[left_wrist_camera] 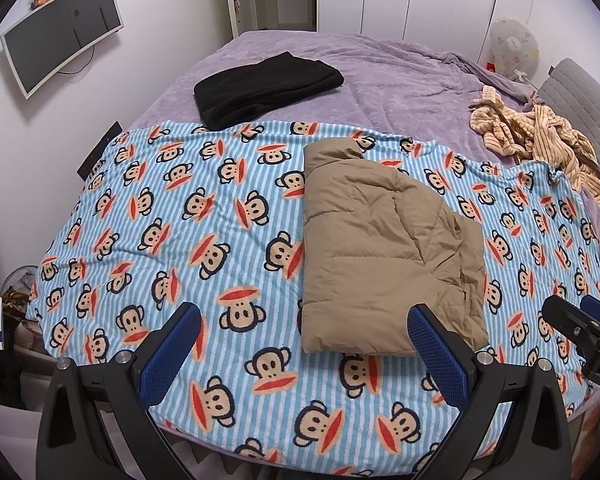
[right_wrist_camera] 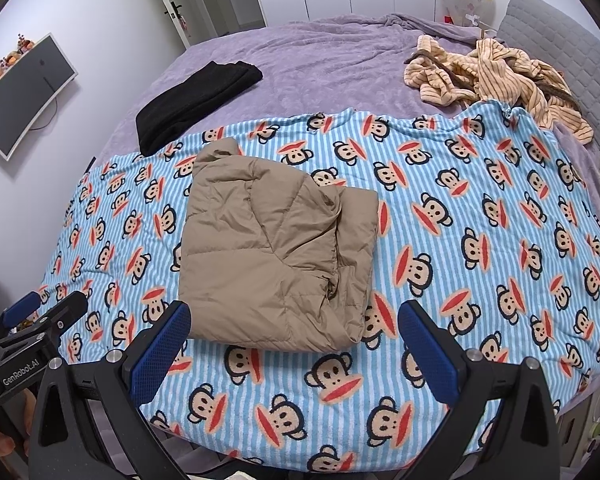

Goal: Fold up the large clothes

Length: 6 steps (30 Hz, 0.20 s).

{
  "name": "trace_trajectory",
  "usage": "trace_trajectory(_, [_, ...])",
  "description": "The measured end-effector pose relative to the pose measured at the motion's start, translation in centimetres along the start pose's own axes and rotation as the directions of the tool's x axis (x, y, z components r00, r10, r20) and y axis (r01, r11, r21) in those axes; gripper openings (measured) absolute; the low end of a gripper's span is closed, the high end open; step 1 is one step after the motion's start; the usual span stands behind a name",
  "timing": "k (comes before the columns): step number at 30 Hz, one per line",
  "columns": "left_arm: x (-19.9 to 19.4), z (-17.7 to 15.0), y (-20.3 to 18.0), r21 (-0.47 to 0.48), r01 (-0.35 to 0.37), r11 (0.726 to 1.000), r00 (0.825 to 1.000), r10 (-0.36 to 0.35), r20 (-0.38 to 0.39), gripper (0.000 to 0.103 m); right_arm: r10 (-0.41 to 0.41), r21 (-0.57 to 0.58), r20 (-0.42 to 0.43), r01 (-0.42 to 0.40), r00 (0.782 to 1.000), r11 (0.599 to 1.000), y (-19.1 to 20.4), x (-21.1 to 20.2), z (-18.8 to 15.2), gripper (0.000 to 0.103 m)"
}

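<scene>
Bedroom walls frame a wide bed under a purple cover (left_wrist_camera: 400, 76), and across its near half lies a blue striped blanket (left_wrist_camera: 172, 240) printed with monkey faces. Going from the left, we see a wall screen (left_wrist_camera: 60, 36), then a folded black garment (left_wrist_camera: 266, 86) at the blanket's far edge. Next comes the tan padded jacket (left_wrist_camera: 380, 248), folded into a thick rectangle near the middle of the blanket, its collar pointing away from us. Farther right, a crumpled striped garment (left_wrist_camera: 540, 136) sits by the grey headboard (left_wrist_camera: 580, 92).

Our left claw (left_wrist_camera: 304, 344) hangs spread and empty, the jacket's near edge lying between its 2 fingers and just ahead of them. Our right claw (right_wrist_camera: 294, 340) is likewise spread and empty, with that same hem just in front of it, toward its left finger.

We judge the risk to be the puffy, slick layers: pinching only the top one, or lifting 1 side alone, could let the stack slide open, especially at the loose right-hand flap.
</scene>
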<state>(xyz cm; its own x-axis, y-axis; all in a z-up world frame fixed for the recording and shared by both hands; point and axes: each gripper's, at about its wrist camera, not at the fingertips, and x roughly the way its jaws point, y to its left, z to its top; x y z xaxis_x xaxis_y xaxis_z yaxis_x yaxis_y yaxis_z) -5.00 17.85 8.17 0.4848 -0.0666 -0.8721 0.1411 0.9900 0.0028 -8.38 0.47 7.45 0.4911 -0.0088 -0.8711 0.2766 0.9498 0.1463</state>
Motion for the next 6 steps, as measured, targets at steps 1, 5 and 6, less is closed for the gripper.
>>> trace_trajectory(1, [-0.05, -0.04, -0.08, 0.000, 0.004, 1.000, 1.000, -0.004, 0.002, 0.103, 0.000, 0.000, 0.000, 0.000, 1.000, 1.000, 0.00, -0.01, -0.01, 0.103])
trace_trajectory(5, [-0.12, -0.06, -0.58, 0.010, 0.010, 1.000, 1.000, -0.010, 0.001, 0.103, 0.000, -0.001, 0.000, 0.000, 1.000, 1.000, 0.00, -0.01, -0.01, 0.103])
trace_trajectory(6, [-0.10, -0.07, -0.64, 0.012, 0.009, 1.000, 1.000, -0.009, -0.001, 0.103, -0.001, 0.000, 0.000, 0.001, 1.000, 1.000, 0.00, -0.01, 0.06, 0.103])
